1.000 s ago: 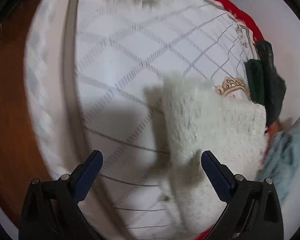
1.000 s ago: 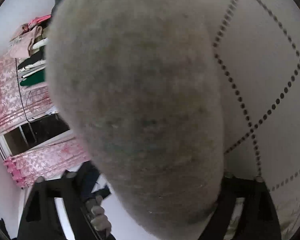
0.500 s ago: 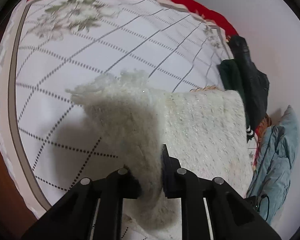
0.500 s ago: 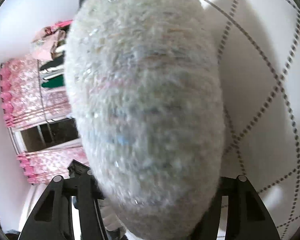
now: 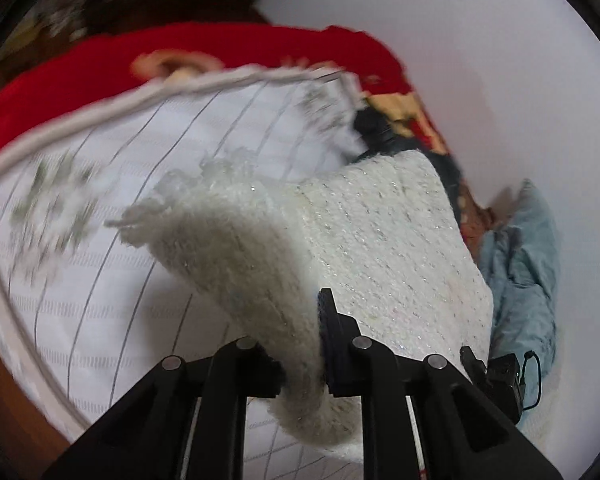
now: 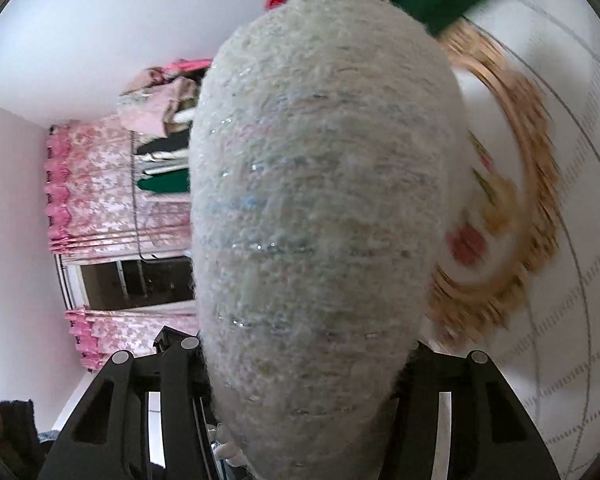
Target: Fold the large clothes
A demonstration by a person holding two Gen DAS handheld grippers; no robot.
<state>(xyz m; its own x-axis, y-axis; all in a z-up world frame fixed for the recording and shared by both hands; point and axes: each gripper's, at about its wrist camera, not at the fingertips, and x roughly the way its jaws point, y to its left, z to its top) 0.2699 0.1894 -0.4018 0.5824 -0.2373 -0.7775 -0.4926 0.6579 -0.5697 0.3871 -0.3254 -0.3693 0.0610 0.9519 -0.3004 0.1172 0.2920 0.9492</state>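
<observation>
A fluffy white knit sweater (image 5: 364, 240) with glitter threads hangs lifted above the bed. My left gripper (image 5: 304, 344) is shut on a fold of its edge, with cloth bulging out between the fingers. In the right wrist view the same sweater (image 6: 320, 220) fills the middle as a big rounded bulge. My right gripper (image 6: 304, 364) is shut on it, and the cloth hides the fingertips.
A white quilted bedspread (image 5: 100, 280) with a grid pattern and a gold floral medallion (image 6: 500, 220) lies below. A red blanket (image 5: 100, 76) sits at the bed's far end. Dark clothes (image 5: 380, 132) and a light blue garment (image 5: 528, 264) lie by the wall. Pink curtains (image 6: 100, 184) hang behind.
My left gripper went from open beside the sweater to shut on its edge, then lifted it. My right gripper kept its hold and swung over the medallion.
</observation>
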